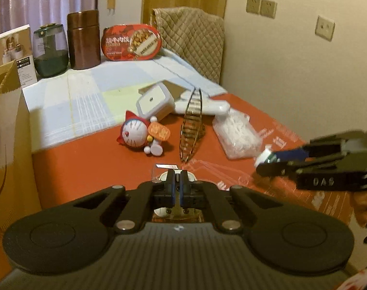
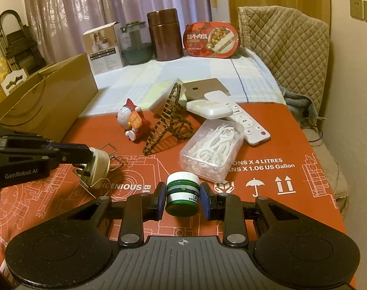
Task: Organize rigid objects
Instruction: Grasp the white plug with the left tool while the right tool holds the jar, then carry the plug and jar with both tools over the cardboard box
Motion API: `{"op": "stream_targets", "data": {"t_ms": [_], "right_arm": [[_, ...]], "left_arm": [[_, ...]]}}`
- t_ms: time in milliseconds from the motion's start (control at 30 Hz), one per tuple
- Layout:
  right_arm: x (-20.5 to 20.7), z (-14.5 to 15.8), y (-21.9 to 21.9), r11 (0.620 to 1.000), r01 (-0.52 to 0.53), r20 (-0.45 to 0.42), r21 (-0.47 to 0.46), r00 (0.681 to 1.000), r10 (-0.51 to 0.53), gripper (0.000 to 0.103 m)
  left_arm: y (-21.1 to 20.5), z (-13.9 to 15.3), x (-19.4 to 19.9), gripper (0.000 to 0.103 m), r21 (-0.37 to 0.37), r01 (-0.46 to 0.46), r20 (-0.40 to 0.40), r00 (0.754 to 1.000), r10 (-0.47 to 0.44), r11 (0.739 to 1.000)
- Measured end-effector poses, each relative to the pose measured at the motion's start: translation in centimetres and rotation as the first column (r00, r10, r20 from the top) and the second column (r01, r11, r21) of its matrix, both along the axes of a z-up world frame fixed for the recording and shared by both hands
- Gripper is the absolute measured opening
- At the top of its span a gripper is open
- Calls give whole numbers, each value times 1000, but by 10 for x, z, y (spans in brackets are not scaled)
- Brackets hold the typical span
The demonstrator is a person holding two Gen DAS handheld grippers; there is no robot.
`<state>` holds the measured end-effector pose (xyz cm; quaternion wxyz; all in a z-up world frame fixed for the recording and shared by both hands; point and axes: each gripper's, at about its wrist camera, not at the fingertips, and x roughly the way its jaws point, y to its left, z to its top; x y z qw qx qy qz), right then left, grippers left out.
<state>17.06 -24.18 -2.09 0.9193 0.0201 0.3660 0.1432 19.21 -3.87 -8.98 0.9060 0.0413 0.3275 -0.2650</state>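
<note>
My right gripper [image 2: 183, 186] is shut on a small green jar with a white lid [image 2: 182, 207], held just above the orange mat [image 2: 292, 200]. In the left wrist view the same gripper [image 1: 270, 162] comes in from the right with the jar [image 1: 265, 155] at its tips. My left gripper [image 1: 177, 176] is shut on a white round stopper with a wire clip [image 1: 164, 176], mostly hidden behind the fingers. In the right wrist view that gripper [image 2: 88, 155] pinches the stopper [image 2: 100, 166], which sits tilted low over the mat at the left.
Mid-mat lie a blue-and-white cat figurine [image 2: 132, 123], a woven wire cone [image 2: 169, 120], a clear box of floss picks [image 2: 212, 149], a white remote [image 2: 248, 123] and a white case [image 2: 207, 107]. A cardboard box [image 2: 50, 96] stands left. A brown canister [image 2: 165, 35], glass jar [image 2: 135, 46] and red food tub [image 2: 211, 39] stand behind.
</note>
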Motion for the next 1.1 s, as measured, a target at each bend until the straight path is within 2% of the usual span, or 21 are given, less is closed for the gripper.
{"op": "stream_targets", "data": {"t_ms": [200,500,800,1100], "right_arm": [[0,3,-2,1000,11,8,0,1000,-11,27],[3,21,5,1000,-3,18,29,1000,2,27],[16,75,37,995,-80,79,51,994,76,27],[34,128,113,974,-212,117,85,972,202,27]], "left_arm": [[4,20,1,1,-50,-17,41,999,19,999],[15,43,-2,1,-32,-52,62,997,54,998],[46,85,-5,1,-42,-108,97,989,112,993],[117,133,-9,1,-12,-226,138,964,226,974]]}}
